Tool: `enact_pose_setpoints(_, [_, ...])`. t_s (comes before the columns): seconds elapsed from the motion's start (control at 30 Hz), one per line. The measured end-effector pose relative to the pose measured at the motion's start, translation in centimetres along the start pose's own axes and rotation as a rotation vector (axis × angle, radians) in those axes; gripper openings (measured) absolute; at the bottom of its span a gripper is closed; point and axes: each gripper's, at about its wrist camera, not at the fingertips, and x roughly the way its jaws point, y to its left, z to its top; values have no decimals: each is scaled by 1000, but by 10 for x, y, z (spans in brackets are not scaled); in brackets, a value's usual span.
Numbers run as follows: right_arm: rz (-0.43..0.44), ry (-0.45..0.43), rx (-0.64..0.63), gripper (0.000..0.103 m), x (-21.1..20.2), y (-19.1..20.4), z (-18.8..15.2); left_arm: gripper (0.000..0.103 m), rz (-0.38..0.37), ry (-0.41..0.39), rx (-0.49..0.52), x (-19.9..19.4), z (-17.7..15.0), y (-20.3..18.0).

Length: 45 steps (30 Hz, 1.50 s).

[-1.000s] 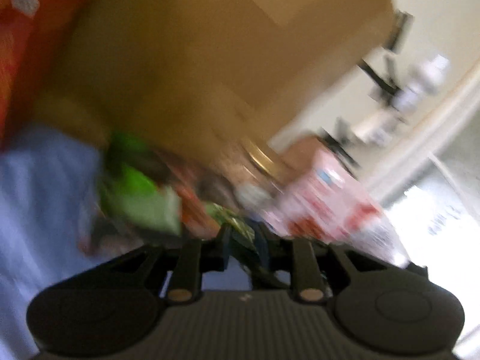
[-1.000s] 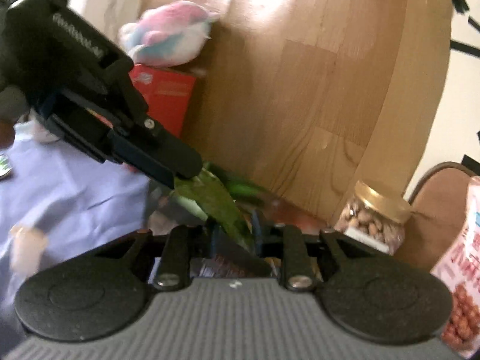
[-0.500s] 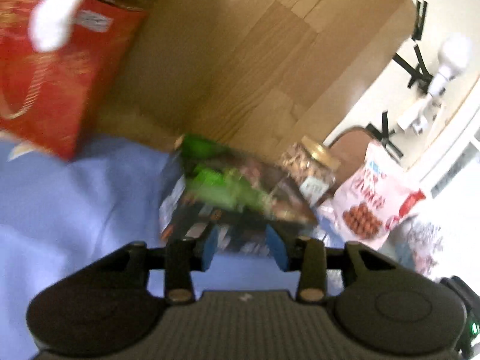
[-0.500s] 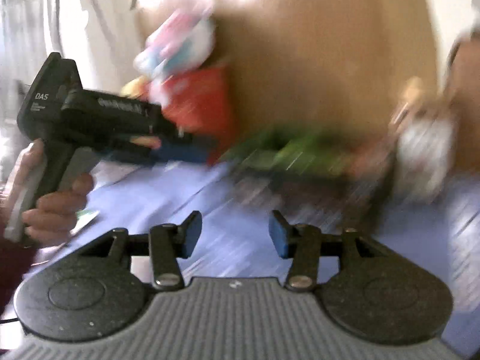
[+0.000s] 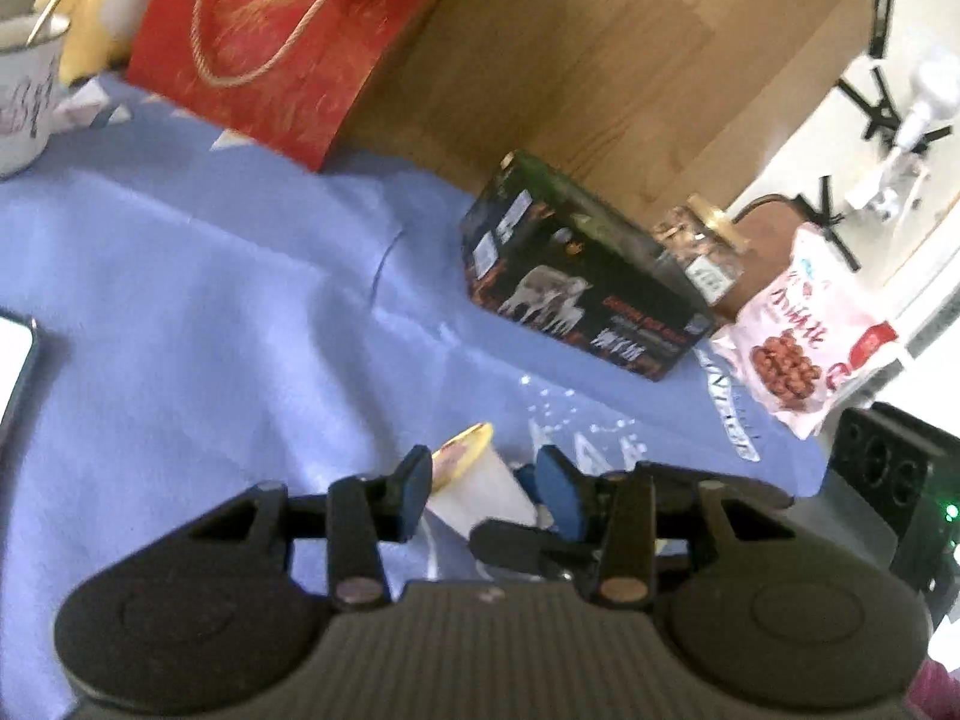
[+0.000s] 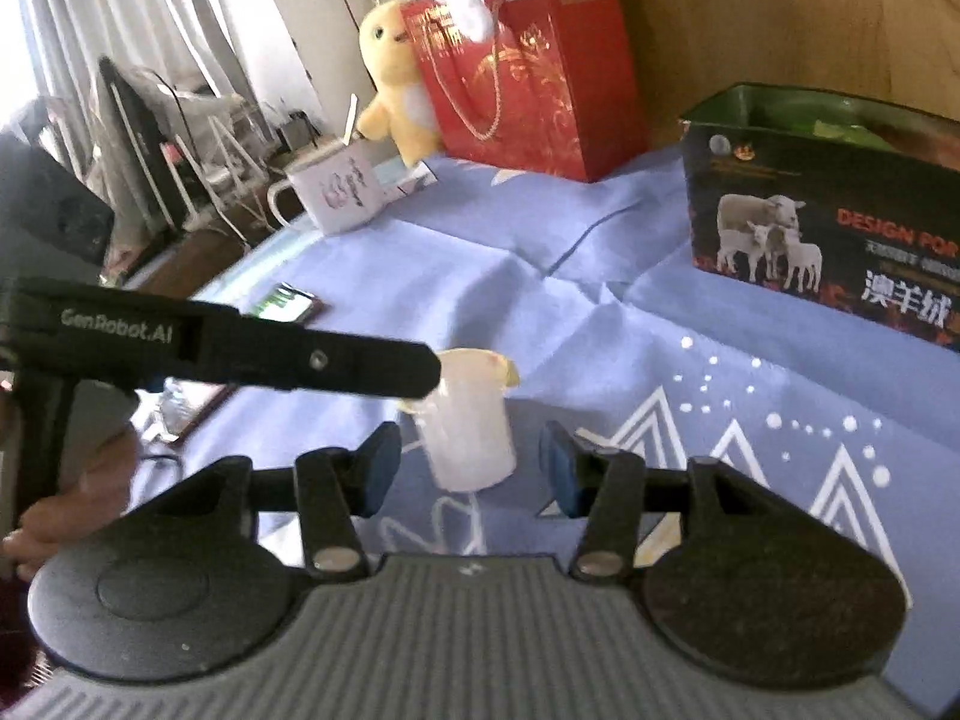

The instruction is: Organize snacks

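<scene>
A small white cup with a yellow lid (image 6: 468, 426) stands on the blue cloth. My right gripper (image 6: 469, 471) has it between its jaws with a gap on each side, and the jaws are closing. My left gripper (image 5: 486, 489) comes in from the left, open, with the cup (image 5: 480, 483) between its pads as well; one of its fingers (image 6: 336, 360) reaches the lid. Further back, the black box with the sheep picture (image 6: 828, 210) (image 5: 576, 282) stands open, with green packets inside. A nut jar (image 5: 699, 240) and a pink snack bag (image 5: 798, 330) sit to its right.
At the back stand a red gift bag (image 6: 522, 72), a yellow plush toy (image 6: 393, 84) and a white mug (image 6: 336, 189). A phone (image 6: 288, 303) lies on the cloth at the left. A wooden panel (image 5: 630, 60) rises behind the box. A hand (image 6: 72, 480) holds the left gripper.
Both grippers let go of the green packet at the box, pulled back and down, and now stand around the white cup. Their jaws have opened.
</scene>
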Motion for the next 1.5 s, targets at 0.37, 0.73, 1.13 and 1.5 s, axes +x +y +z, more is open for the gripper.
enact_pose_setpoints(0.37, [-79,-130,39,38,-50,-31,0,34,-94,8,70,29,29,-49])
enact_pose_setpoints(0.73, [-231,-295,53,38,-73,-92,68,36,-148,-68,125,86,120,-104])
enact_pose_setpoints(1.13, [-290,-287,67,41,-44,-127,98,40,-20,-121,63,117,142,-86])
enact_pose_setpoints(1.5, [-211,-350,261,44,-180,-107,-50,40,-135,-32,137,59,57,-107])
